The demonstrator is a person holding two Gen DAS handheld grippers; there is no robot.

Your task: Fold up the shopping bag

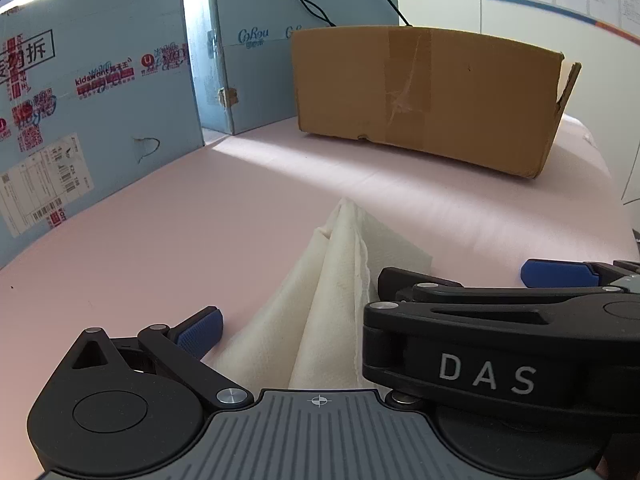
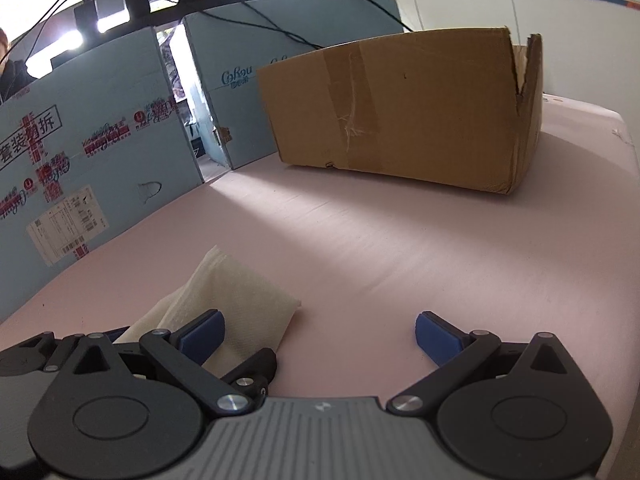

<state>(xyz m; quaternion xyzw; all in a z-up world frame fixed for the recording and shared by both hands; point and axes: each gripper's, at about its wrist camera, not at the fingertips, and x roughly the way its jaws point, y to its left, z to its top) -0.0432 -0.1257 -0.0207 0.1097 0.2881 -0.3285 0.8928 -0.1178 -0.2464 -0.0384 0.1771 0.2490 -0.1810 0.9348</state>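
Shopping bag (image 2: 224, 304) lies on the table (image 2: 400, 260) at 9 o'clock; cardboard box (image 2: 400, 108) at 12, panels (image 2: 100, 140) at 10.

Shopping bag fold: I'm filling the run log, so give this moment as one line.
bag: cream cloth, bunched on pink table | left gripper: open, bag between fingers | right gripper: open, empty, beside bag | brown box: behind

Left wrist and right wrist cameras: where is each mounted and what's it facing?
Left wrist: on the left gripper, facing the cream fabric shopping bag between its open fingers; the right gripper crosses at right.
Right wrist: on the right gripper, open over pink tabletop.
Shared: the bag, brown cardboard box, blue boxes.
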